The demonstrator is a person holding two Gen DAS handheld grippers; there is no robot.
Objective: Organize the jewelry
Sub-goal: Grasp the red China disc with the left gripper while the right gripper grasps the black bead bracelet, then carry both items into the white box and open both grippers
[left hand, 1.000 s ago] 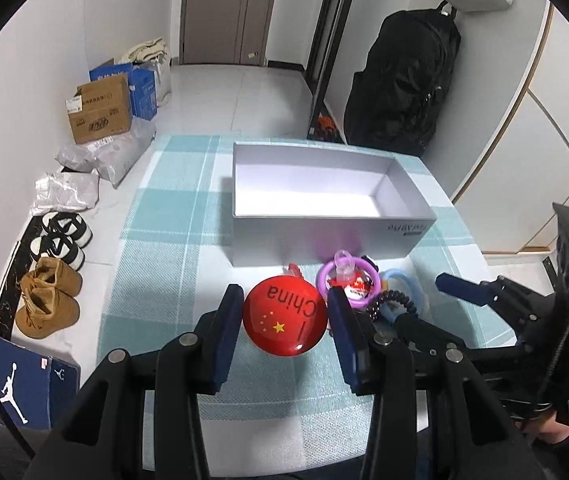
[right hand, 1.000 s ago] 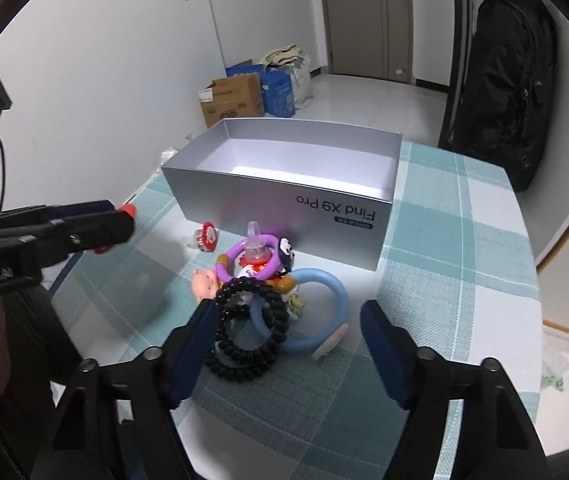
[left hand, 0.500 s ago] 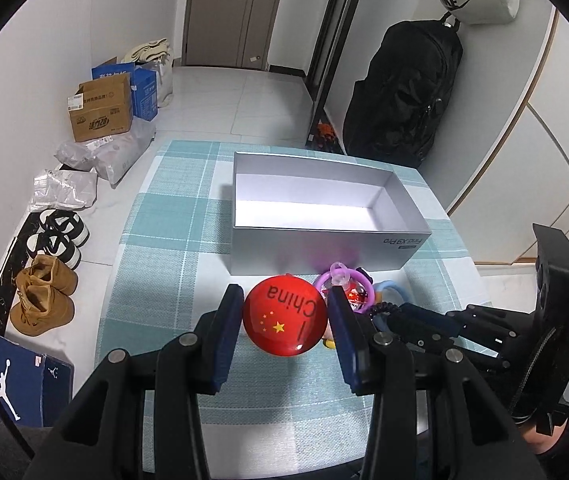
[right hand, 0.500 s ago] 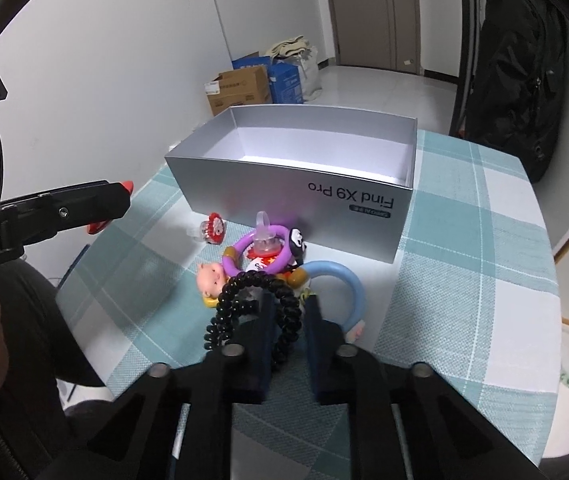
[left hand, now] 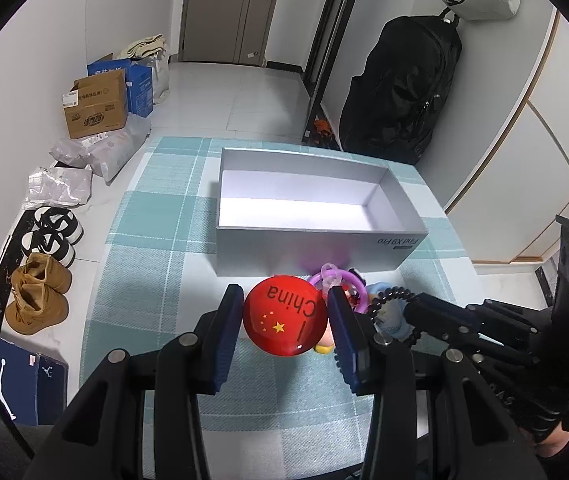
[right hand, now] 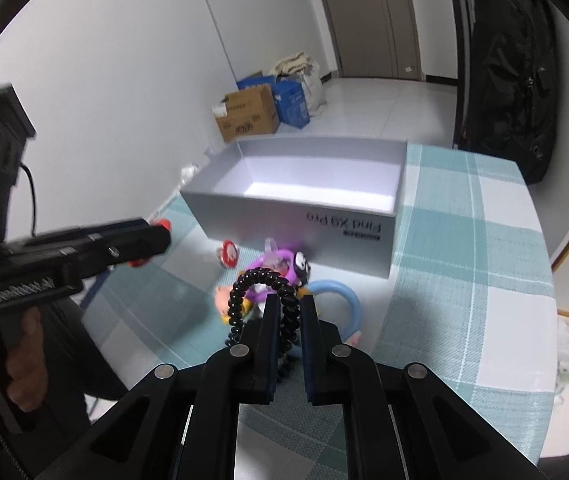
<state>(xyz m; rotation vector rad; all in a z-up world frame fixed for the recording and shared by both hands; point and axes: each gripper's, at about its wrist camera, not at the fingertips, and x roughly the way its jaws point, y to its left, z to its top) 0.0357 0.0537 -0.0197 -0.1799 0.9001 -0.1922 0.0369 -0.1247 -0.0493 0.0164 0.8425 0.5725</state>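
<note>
My left gripper is shut on a round red badge with a flag and the word China, held above the table. My right gripper is shut on a black spiral hair tie, lifted a little off the pile; the same black hair tie shows in the left wrist view. Below it lie a purple ring, a light blue ring, a small pink figure and a red and white charm. Behind them stands an open grey box, empty inside, also the grey box.
The table wears a teal and white checked cloth. A black backpack leans at the far wall. Cardboard boxes, bags and shoes sit on the floor to the left. A person's hand holds the left gripper.
My right gripper has shut on the black hair tie and raised it off the pile. The left gripper still holds the red badge in the same place.
</note>
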